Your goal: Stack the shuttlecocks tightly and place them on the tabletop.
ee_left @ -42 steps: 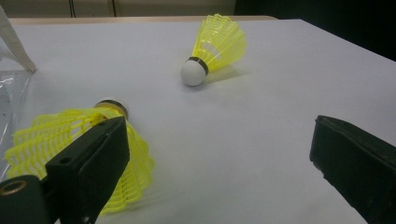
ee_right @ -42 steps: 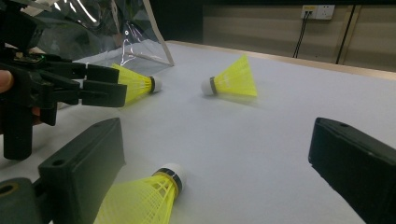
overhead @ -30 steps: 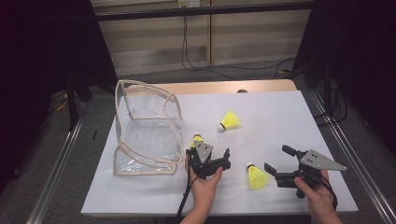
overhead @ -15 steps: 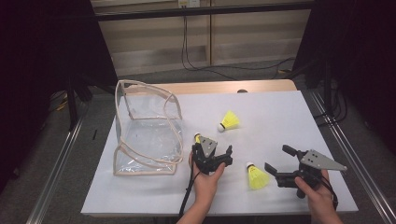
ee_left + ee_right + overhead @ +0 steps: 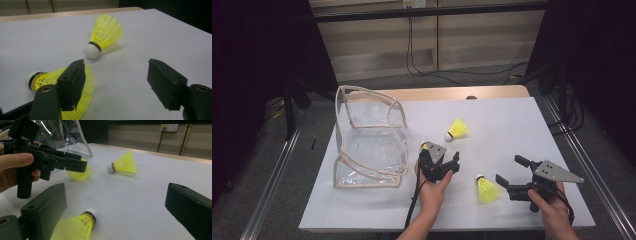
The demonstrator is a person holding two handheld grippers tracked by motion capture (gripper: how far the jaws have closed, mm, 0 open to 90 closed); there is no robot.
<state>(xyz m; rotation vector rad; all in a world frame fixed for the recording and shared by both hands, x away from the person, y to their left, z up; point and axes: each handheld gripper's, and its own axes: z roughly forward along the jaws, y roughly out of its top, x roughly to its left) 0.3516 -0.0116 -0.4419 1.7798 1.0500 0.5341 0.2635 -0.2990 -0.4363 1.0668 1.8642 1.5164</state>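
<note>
Three yellow shuttlecocks lie on the white worktop (image 5: 512, 125). Left claw (image 5: 443, 162) gapes wide beside one shuttlecock (image 5: 75, 95), gripping nothing. Right claw (image 5: 507, 172) likewise wide, empty.

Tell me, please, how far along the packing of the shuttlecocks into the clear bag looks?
Nothing is packed yet: the clear bag holds no shuttlecock. The open left gripper is at the nearest shuttlecock. Two more lie on the table: the far shuttlecock and the one by the open right gripper.
</note>
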